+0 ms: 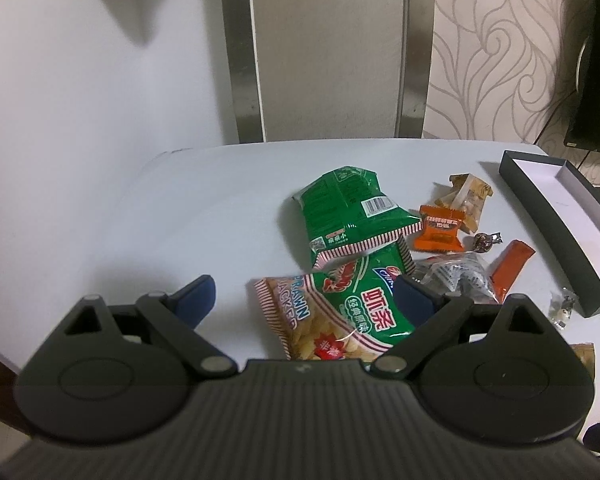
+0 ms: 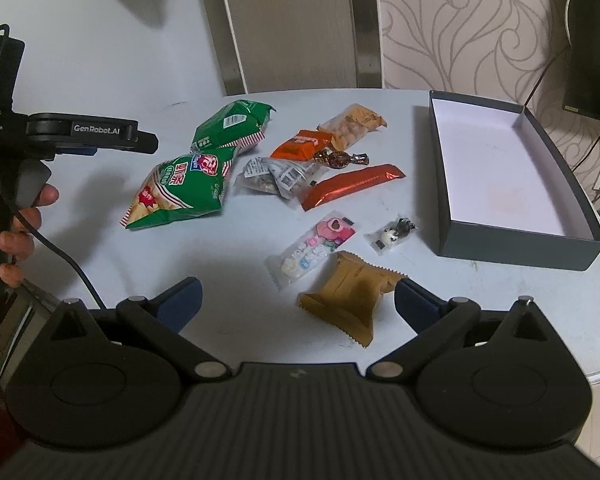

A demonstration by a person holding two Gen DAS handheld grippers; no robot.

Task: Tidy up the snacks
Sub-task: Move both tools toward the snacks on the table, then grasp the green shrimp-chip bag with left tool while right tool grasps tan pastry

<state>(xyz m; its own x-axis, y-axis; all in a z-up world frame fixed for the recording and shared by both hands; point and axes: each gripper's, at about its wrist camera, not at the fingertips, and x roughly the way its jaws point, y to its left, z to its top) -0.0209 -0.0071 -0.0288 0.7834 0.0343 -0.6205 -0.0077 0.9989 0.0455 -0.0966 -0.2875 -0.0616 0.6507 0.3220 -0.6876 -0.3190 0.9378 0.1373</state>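
the snacks are lying scattered on the pale surface point(image 2: 148, 272). two green prawn cracker bags are overlapping, the nearer bag point(image 2: 180, 192) lying partly over the farther bag point(image 2: 230, 126). beside them are lying an orange packet point(image 2: 300, 145), a clear packet point(image 2: 276, 174), a twisted candy point(image 2: 340, 159) and a long red bar point(image 2: 352, 186). nearer the right gripper point(image 2: 296, 300) are lying a pink-printed sachet point(image 2: 310, 248), a small clear sachet point(image 2: 392, 233) and a tan wrapper point(image 2: 350, 296), which is sitting between that gripper's spread fingers, untouched. a dark box point(image 2: 512, 246), white inside, is standing open at the right. the left gripper point(image 1: 306, 294) is hovering with fingers wide apart over the nearer bag point(image 1: 340, 316), gripping nothing. a hand point(image 2: 18, 236) is holding its handle.
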